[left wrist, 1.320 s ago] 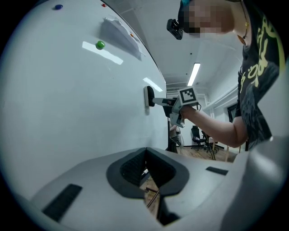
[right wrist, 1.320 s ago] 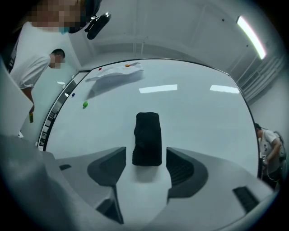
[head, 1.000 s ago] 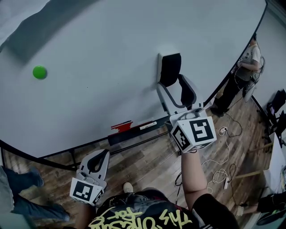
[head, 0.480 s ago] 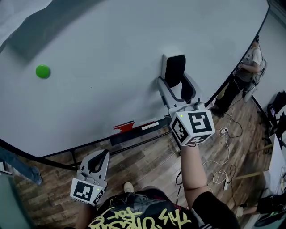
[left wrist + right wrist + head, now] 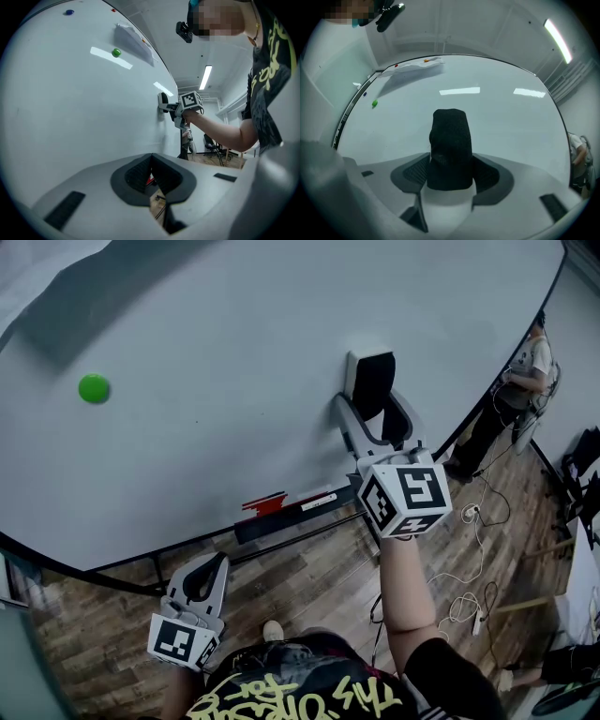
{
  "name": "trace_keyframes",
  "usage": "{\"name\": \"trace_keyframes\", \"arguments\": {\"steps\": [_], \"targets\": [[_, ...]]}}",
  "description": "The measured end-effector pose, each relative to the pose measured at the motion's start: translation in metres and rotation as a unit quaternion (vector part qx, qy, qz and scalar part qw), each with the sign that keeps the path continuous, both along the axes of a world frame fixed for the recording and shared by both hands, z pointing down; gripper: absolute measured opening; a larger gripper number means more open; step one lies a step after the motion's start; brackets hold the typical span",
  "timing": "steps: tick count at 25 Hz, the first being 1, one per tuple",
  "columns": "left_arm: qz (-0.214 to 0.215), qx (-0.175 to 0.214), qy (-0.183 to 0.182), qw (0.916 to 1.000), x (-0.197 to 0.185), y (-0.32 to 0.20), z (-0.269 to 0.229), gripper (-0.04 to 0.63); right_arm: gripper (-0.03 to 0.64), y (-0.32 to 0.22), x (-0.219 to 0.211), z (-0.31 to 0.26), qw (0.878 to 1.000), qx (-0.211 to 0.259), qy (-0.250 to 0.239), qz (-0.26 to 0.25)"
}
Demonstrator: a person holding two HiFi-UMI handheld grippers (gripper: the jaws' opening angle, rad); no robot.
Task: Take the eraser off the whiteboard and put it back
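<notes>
The black eraser (image 5: 372,382) with a white back is against the whiteboard (image 5: 216,362), right of the board's middle. My right gripper (image 5: 371,405) is shut on the eraser, one jaw on each side. In the right gripper view the eraser (image 5: 449,145) stands between the jaws of that gripper (image 5: 450,169), its black felt reaching past the tips toward the board. My left gripper (image 5: 210,568) hangs low in front of the person, below the board's tray, shut and holding nothing. In the left gripper view, my left gripper (image 5: 152,176) has its jaws together, and the eraser (image 5: 163,99) shows far off on the board.
A green magnet (image 5: 94,388) sticks to the board at the left. The tray (image 5: 291,519) under the board carries a red marker (image 5: 265,503). A paper sheet (image 5: 417,67) hangs near the board's top. Another person (image 5: 520,371) stands at the right, with cables (image 5: 469,587) on the wooden floor.
My right gripper has shifted slightly right and up along the board with the eraser in it. A person's legs at lower left have left the view. The left gripper stays put.
</notes>
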State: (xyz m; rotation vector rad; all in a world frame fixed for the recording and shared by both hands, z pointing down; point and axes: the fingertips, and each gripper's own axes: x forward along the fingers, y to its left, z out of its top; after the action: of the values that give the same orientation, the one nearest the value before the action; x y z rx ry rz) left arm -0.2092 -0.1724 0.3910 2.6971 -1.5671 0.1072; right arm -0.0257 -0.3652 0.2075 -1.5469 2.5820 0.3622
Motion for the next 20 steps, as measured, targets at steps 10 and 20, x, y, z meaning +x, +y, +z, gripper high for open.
{"name": "trace_keyframes", "arguments": {"steps": [10, 20], "targets": [[-0.002, 0.003, -0.003, 1.0, 0.003, 0.003, -0.004, 0.008, 0.268, 0.002, 0.0, -0.001, 1.0, 0.006, 0.002, -0.001], [-0.028, 0.002, -0.01, 0.9995, -0.003, 0.01, -0.007, 0.008, 0.267, 0.007, 0.001, -0.002, 1.0, 0.007, -0.002, -0.017]]}}
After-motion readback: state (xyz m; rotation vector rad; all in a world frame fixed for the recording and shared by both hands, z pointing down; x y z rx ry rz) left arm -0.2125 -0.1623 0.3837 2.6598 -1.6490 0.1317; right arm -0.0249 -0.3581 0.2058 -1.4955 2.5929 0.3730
